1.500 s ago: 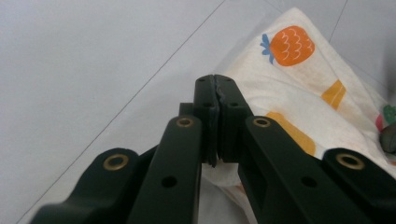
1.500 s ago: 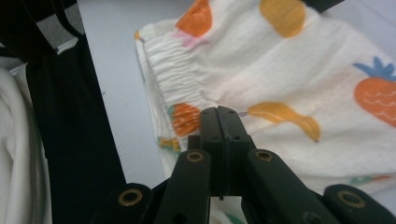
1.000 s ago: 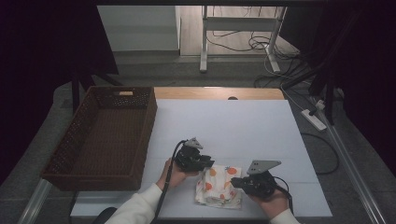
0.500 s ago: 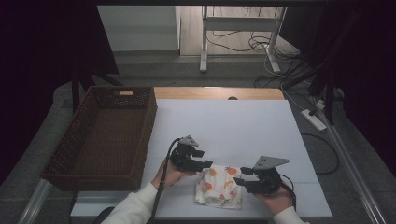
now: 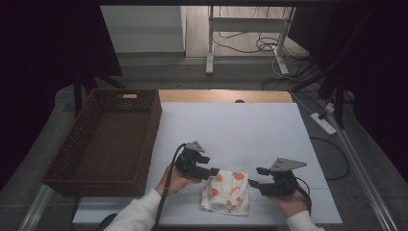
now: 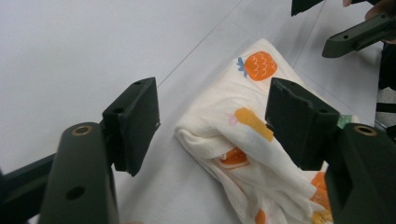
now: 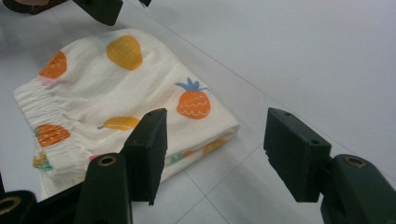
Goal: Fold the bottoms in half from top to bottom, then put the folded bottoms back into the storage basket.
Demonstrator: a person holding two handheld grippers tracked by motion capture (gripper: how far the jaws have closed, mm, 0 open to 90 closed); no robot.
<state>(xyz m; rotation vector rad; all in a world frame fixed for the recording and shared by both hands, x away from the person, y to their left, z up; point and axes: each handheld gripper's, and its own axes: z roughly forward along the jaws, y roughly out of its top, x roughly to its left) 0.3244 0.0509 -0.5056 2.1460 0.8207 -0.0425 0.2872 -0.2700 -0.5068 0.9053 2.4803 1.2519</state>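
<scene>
Both grippers drawn back, folded cloth [image 5: 226,192] between parted fingers [image 6: 133,123]

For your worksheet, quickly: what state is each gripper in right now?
Left gripper: open, holding nothing, jaws either side of the folded cloth.
Right gripper: open, holding nothing, beside the cloth.

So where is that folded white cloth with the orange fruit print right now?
In the high view the folded white fruit-print cloth lies on the white table near its front edge, between the open left gripper and open right gripper, right of the brown wicker basket.
</scene>
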